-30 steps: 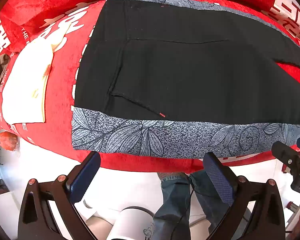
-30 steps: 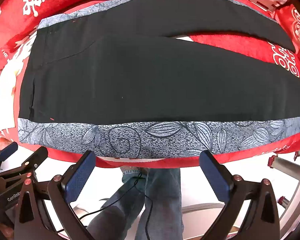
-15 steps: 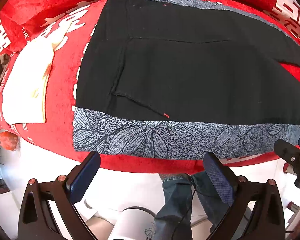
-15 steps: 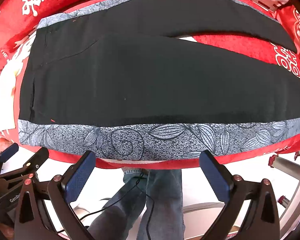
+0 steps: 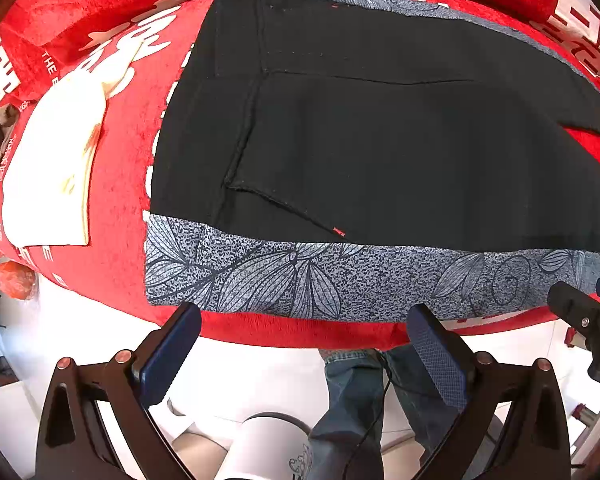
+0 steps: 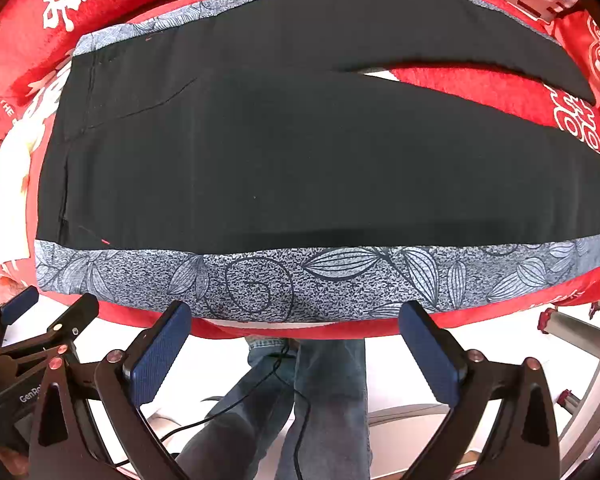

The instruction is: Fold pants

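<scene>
Black pants [image 5: 380, 152] with grey leaf-print side bands lie flat on a red cloth [image 5: 120, 184], waistband to the left, legs running right. The near grey band [image 5: 320, 280] lies along the table's front edge. In the right wrist view the pants [image 6: 300, 152] show both legs parted at the far right. My left gripper [image 5: 304, 324] is open and empty, just short of the near band by the waist. My right gripper [image 6: 296, 320] is open and empty, just short of the near band [image 6: 300, 280] further along the leg.
A folded white cloth [image 5: 48, 176] lies on the red cloth left of the waistband. The person's jeans-clad legs [image 6: 312, 400] and a thin cable stand below the table edge. A white cylinder [image 5: 260, 448] sits on the floor. The other gripper [image 5: 588, 324] shows at right.
Both grippers have moved a little closer to the near grey band of the pants. Both stay open. The pants have not moved.
</scene>
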A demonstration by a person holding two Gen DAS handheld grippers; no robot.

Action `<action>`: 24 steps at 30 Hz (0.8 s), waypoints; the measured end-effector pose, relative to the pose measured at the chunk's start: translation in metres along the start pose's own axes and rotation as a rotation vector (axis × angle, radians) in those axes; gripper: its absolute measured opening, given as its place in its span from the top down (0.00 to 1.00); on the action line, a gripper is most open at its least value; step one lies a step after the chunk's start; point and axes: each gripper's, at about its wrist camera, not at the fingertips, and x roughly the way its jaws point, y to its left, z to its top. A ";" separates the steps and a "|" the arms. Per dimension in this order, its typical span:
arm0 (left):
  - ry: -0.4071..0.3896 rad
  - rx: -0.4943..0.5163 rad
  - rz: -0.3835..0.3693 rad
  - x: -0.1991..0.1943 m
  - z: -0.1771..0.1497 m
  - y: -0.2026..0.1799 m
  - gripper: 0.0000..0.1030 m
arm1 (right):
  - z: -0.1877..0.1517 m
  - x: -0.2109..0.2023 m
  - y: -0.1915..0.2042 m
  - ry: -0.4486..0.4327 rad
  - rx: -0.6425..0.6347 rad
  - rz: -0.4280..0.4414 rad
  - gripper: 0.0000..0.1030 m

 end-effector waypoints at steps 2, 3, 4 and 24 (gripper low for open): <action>-0.001 0.002 0.001 0.000 0.000 0.000 0.00 | 0.000 0.000 0.001 0.002 0.002 0.002 0.00; -0.001 0.002 0.001 0.000 0.000 0.000 0.00 | 0.000 0.000 0.001 0.002 0.002 0.003 0.00; -0.001 0.002 0.001 0.001 0.000 0.000 0.00 | -0.001 0.001 0.001 0.002 0.003 0.003 0.00; -0.002 -0.270 -0.400 0.033 -0.026 0.063 0.00 | -0.032 0.071 -0.014 0.126 0.196 0.664 0.28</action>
